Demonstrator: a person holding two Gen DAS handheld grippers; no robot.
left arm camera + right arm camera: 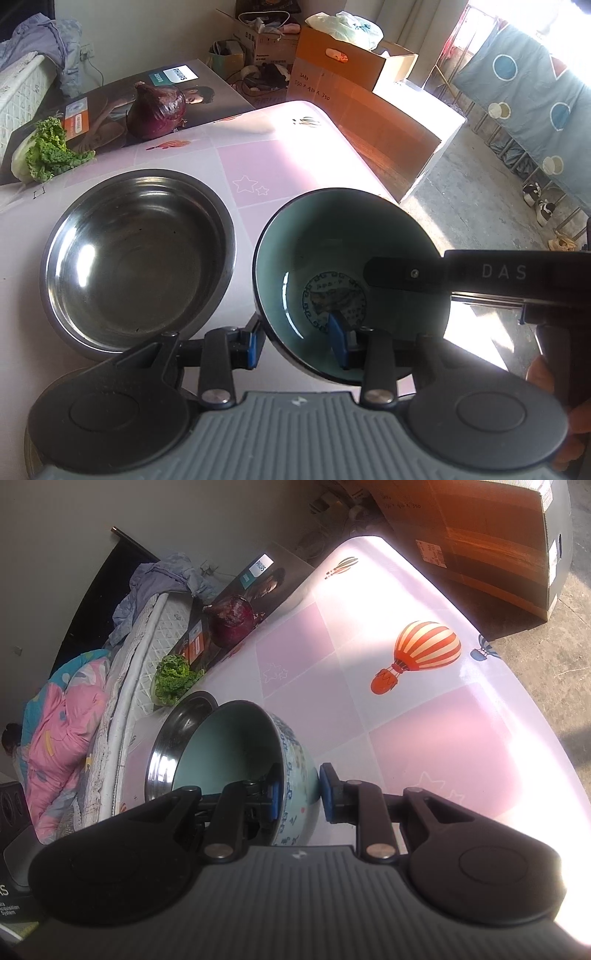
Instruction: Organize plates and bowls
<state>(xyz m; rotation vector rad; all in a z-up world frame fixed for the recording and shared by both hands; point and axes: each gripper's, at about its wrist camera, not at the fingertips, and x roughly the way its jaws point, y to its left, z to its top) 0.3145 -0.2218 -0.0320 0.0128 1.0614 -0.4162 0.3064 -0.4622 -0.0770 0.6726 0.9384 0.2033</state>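
A ceramic bowl [351, 258] with a teal inside and a blue-patterned white outside [295, 771] sits on the pink table beside a wide steel bowl [140, 254]. My left gripper [299, 341] straddles the ceramic bowl's near rim, one blue pad inside and one outside, with a visible gap. My right gripper [300, 794] straddles the opposite rim the same way, its right pad just clear of the outer wall. The right gripper's body also shows in the left wrist view [480, 273]. The steel bowl [177, 734] lies behind the ceramic one.
A red onion [157, 110] and a lettuce leaf [48, 151] lie on a Philips box [177, 74] at the table's far edge. Cardboard boxes [354, 85] stand on the floor beyond. A bed with bedding [70, 731] runs along the table's left side.
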